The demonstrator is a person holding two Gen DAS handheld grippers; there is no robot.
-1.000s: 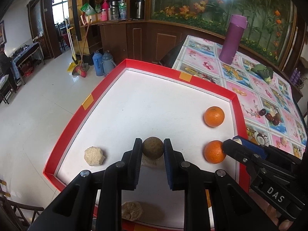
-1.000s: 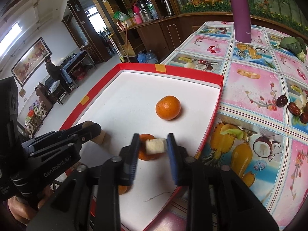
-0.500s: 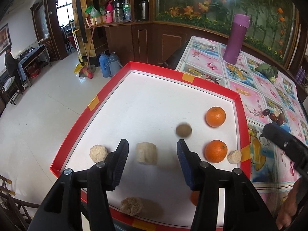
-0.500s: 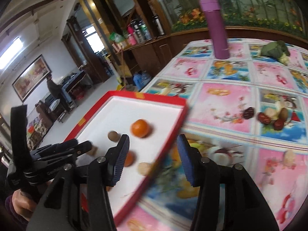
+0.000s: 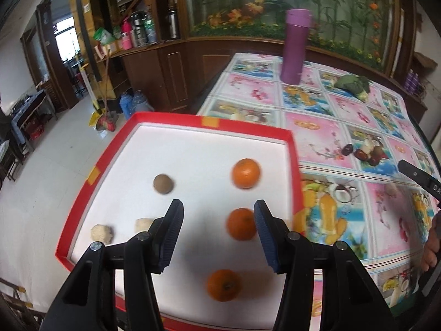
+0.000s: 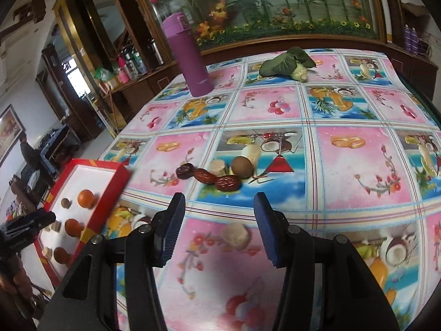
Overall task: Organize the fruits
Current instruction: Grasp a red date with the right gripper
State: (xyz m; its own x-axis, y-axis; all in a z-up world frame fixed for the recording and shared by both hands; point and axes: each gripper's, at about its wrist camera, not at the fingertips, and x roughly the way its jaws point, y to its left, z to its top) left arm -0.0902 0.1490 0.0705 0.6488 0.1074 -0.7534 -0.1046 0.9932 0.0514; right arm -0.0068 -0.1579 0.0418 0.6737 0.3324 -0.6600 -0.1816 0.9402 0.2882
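In the left wrist view, the left gripper point(image 5: 218, 230) fills the lower middle of the frame with its jaws wide apart and nothing between the pads. Below it lies the red-rimmed tray point(image 5: 108, 149), white inside. Three oranges stand in a column right of centre: one at mid-frame point(image 5: 245, 173), one between the fingertips' line of sight point(image 5: 241, 224), one near the bottom point(image 5: 223, 284). A brown round fruit point(image 5: 163, 183) sits left of centre, and two pale lumps point(image 5: 101, 233) lie at the lower left.

In the right wrist view, the right gripper point(image 6: 219, 227) is also spread open and empty over the patterned tablecloth point(image 6: 344, 165). A pale chunk point(image 6: 236, 235) lies just between the fingers; red dates point(image 6: 205, 176) cluster at centre. The tray point(image 6: 110, 193) sits at left.
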